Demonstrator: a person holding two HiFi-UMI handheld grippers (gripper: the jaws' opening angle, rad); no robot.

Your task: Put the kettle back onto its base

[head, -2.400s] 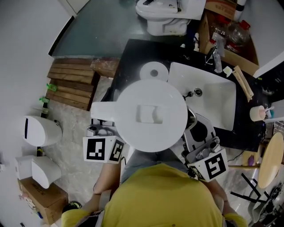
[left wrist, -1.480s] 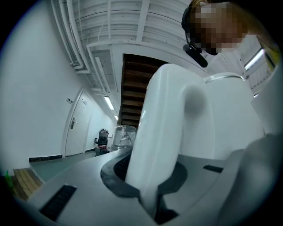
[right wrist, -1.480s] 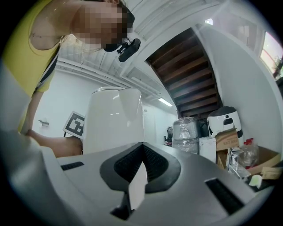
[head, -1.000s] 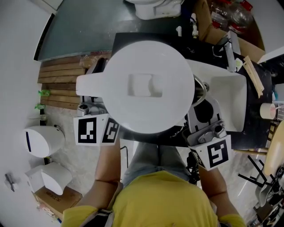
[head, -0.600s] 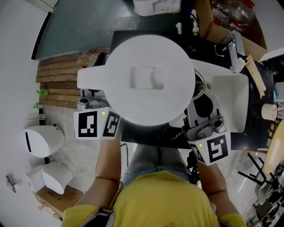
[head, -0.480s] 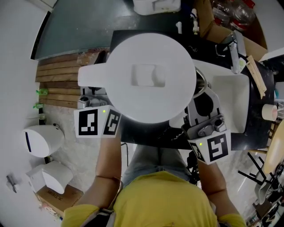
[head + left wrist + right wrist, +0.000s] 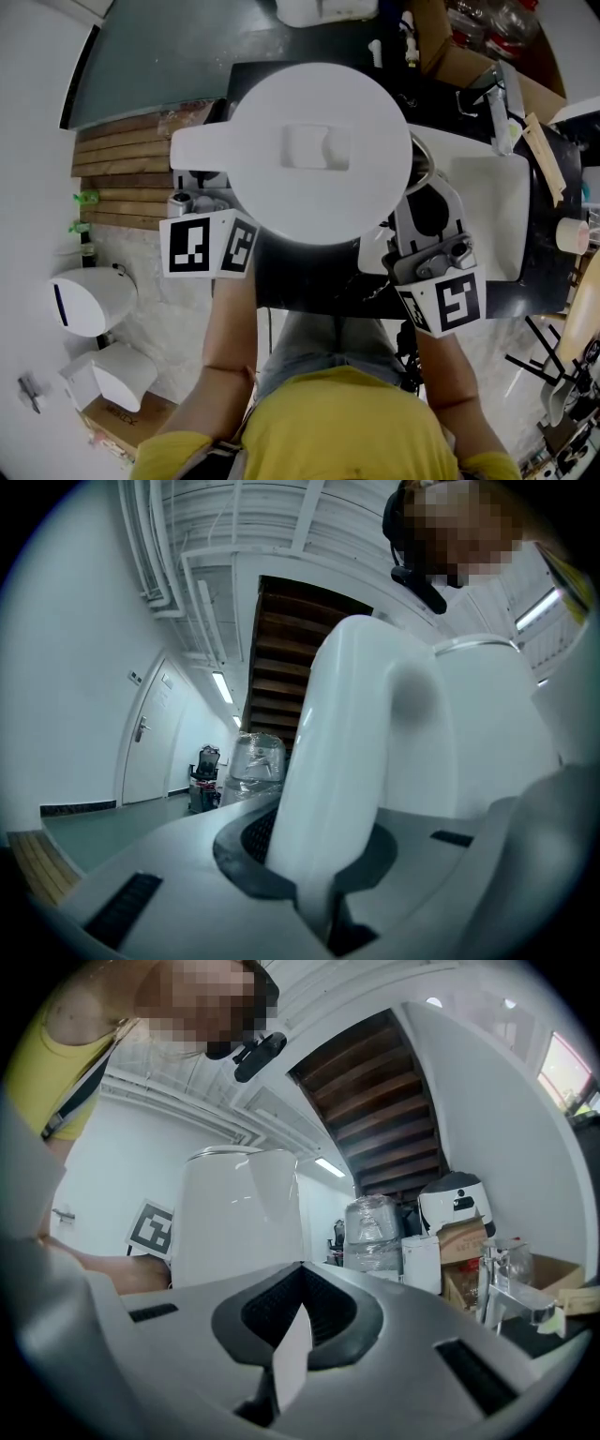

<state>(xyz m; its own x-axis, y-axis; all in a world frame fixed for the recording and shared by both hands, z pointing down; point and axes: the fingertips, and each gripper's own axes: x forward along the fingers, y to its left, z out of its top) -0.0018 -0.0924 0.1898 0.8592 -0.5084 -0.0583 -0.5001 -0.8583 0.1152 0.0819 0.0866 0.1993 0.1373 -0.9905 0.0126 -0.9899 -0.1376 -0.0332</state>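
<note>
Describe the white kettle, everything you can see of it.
The round white plastic-looking kettle is upright, lid shut, with a rectangular recessed latch at the lid's centre and a curved handle sticking out to the picture's left. The left claw is clamped on that handle, holding it over the black counter beside the white sink. Its base is not visible.

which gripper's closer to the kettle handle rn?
Left. The left gripper is clamped on the handle; the right gripper sits beside the kettle body on the opposite side, away from the handle.
</note>
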